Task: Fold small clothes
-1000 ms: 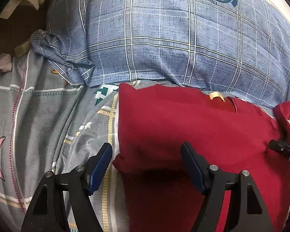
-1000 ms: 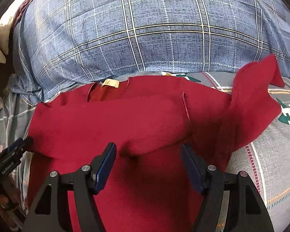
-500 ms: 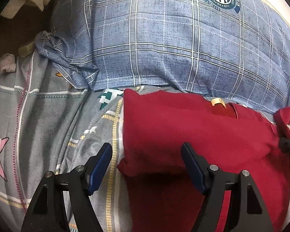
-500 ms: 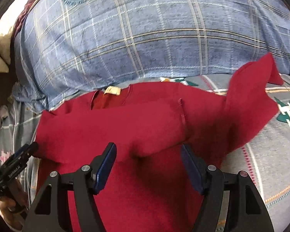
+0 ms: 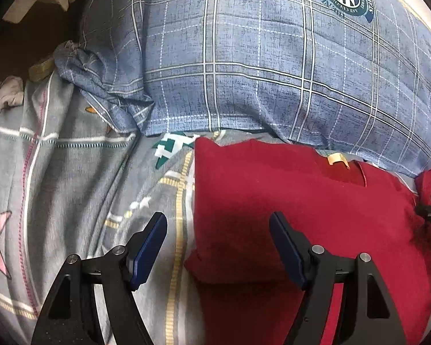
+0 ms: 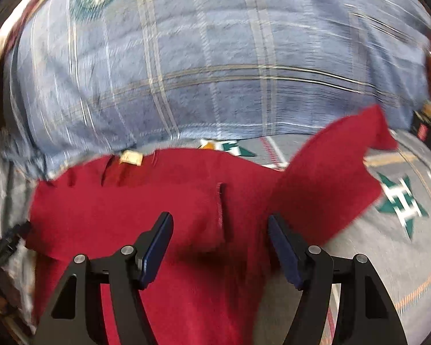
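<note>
A dark red shirt lies on the grey patterned bedsheet, its left sleeve folded in over the body. Its tan neck label faces the pillow. My left gripper is open and empty, just above the shirt's folded left edge. In the right wrist view the red shirt spreads below my right gripper, which is open and empty over the folded sleeve's cuff. The right sleeve lies spread out to the right. This view is motion-blurred.
A large blue plaid pillow lies behind the shirt, against its collar; it also fills the top of the right wrist view. Pale crumpled cloth sits at the bed's left edge. Grey bedsheet extends right of the shirt.
Both grippers have shifted to the right over the shirt, still open. The right wrist view has turned blurred from motion. The shirt has not changed shape.
</note>
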A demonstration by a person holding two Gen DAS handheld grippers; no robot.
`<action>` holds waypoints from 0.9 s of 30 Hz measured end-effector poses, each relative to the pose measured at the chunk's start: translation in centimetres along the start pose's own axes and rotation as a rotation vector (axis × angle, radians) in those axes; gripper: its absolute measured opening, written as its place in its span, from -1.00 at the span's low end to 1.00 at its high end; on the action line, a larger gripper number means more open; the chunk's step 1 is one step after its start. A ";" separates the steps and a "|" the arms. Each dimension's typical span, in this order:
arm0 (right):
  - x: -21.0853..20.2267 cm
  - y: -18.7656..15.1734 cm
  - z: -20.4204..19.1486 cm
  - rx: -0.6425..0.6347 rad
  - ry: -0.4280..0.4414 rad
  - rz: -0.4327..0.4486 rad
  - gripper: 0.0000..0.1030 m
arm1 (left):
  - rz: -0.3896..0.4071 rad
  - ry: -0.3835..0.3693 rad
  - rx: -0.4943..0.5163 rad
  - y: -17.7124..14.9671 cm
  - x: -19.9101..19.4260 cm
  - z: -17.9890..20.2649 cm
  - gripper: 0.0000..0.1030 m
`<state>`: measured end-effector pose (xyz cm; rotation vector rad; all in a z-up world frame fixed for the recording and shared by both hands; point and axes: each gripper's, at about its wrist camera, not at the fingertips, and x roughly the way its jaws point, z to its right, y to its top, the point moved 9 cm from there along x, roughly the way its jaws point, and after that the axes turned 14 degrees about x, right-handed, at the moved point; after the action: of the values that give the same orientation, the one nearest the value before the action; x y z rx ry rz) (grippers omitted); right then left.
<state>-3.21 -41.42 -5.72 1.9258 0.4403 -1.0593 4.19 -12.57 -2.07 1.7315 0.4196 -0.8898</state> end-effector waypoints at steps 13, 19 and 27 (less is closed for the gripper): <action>2.9 2.5 -0.7 -0.055 -0.060 0.043 -0.94 | -0.011 0.018 -0.043 0.2 1.2 -1.2 0.42; 0.3 1.2 0.2 -0.034 -0.042 0.031 -0.51 | -0.030 -0.001 -0.006 0.1 1.6 0.1 0.42; 0.2 -2.1 -0.7 -0.057 0.052 -0.073 0.07 | 0.018 0.007 0.025 -0.2 -0.2 1.0 0.42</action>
<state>-4.15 -39.70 -6.81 1.9026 0.5678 -1.0341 3.59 -13.40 -2.14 1.7593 0.3984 -0.8803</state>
